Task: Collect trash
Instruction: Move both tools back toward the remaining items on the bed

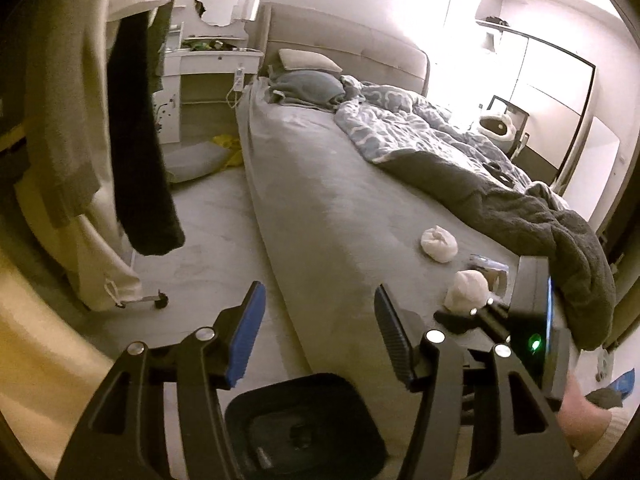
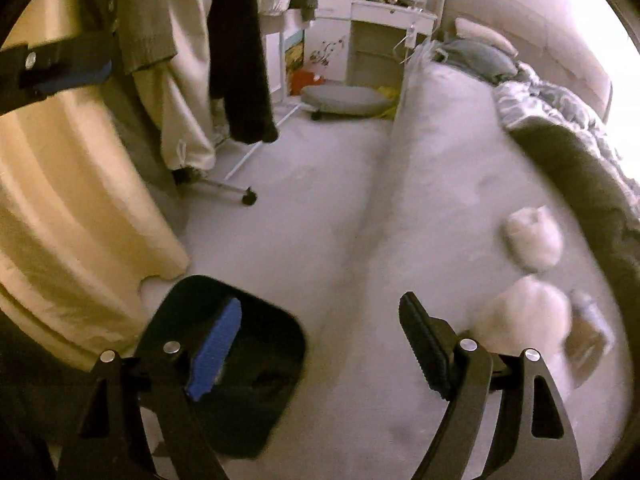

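With both jaws spread wide and nothing held, poised over the bin beside the bed.

While hovering above the black bin (image 1: 304,420) on the floor, left hand-held gripper (image 1: 320,320) and right hand-held gripper (image 2: 320,340) empty; two white crumpled wads (image 1: 439,243) (image 1: 468,290) and a clear wrapper (image 1: 490,266) lying on the bed (image 1: 320,200), near its foot corner, just above the bin, likely next for pickup.

Bed (image 1: 320,208): two tissue wads (image 1: 439,243), wrapper (image 1: 490,266), duvet (image 1: 460,148); floor (image 1: 208,216): bin (image 1: 304,424).
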